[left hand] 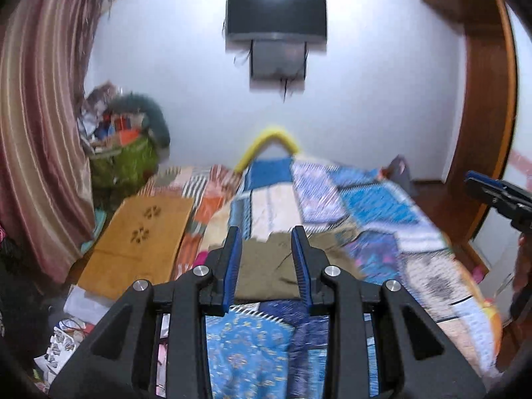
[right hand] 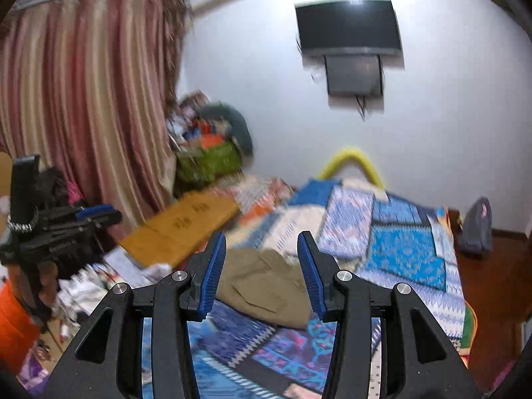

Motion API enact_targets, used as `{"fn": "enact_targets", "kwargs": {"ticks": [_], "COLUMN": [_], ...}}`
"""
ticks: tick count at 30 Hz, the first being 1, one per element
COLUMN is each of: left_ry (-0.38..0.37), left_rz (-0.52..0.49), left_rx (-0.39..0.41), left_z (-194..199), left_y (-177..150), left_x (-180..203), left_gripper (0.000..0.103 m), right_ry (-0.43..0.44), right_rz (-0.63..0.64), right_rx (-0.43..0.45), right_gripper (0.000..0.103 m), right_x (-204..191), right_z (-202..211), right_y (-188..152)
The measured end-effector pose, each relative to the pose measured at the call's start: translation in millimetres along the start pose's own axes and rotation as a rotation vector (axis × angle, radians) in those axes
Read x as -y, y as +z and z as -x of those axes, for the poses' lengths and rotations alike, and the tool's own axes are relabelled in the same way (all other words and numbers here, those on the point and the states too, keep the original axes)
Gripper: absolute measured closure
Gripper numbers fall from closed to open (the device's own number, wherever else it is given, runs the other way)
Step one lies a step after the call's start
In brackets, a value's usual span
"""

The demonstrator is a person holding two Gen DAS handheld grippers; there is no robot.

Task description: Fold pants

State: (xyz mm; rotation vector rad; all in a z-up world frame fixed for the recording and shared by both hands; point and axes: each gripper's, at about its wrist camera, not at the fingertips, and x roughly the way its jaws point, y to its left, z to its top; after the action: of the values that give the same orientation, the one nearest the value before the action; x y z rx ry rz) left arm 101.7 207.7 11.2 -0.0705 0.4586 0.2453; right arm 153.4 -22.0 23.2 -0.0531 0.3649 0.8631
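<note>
Olive-brown pants (left hand: pixel 266 267) lie folded in a compact bundle on the patchwork bedspread (left hand: pixel 372 206). They also show in the right wrist view (right hand: pixel 266 282). My left gripper (left hand: pixel 266 232) is open and empty, raised above the bed with the pants seen between its blue pads. My right gripper (right hand: pixel 262 237) is open and empty, also above the bed short of the pants. The right gripper shows at the right edge of the left wrist view (left hand: pixel 498 196). The left gripper shows at the left of the right wrist view (right hand: pixel 96 216).
An orange-brown cloth (left hand: pixel 139 242) lies at the bed's left. A green basket of clutter (left hand: pixel 123 159) stands by the striped curtain (left hand: pixel 40 116). A TV (left hand: pixel 276 13) hangs on the white wall. A wooden frame (left hand: pixel 482 133) and a floor are at right. Loose items lie on the floor at left (right hand: pixel 79 292).
</note>
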Motion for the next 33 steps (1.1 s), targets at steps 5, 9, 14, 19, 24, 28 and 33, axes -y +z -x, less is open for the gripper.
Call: {"fn": "enact_targets", "kwargs": {"ticks": [5, 9, 14, 19, 24, 28, 33], "left_ry": [-0.029, -0.034, -0.026, -0.027, -0.014, -0.011, 0.003], "left_rz": [-0.002, -0.002, 0.009, 0.021, 0.018, 0.030, 0.034], "left_rx": [0.114, 0.196, 0.261, 0.279, 0.276, 0.266, 0.252], "left_z": [66, 108, 136, 149, 147, 147, 142], "left_y": [-6, -15, -26, -36, -42, -49, -55], "left_x": [22, 39, 51, 57, 58, 55, 54], "left_gripper": [0.072, 0.068, 0.048, 0.023, 0.002, 0.000, 0.000], "right_ry": [0.022, 0.021, 0.017, 0.008, -0.022, -0.061, -0.082], "right_rz": [0.034, 0.057, 0.043, 0.010, 0.000, -0.006, 0.000], "right_rx": [0.106, 0.167, 0.215, 0.242, 0.236, 0.253, 0.258], "right_gripper": [0.062, 0.062, 0.047, 0.026, 0.013, 0.000, 0.000], "right_x": [-33, -53, -64, -67, -68, -69, -70], "right_z": [43, 64, 74, 81, 81, 83, 90], "right_y": [-2, -12, -26, -32, -37, -40, -46]}}
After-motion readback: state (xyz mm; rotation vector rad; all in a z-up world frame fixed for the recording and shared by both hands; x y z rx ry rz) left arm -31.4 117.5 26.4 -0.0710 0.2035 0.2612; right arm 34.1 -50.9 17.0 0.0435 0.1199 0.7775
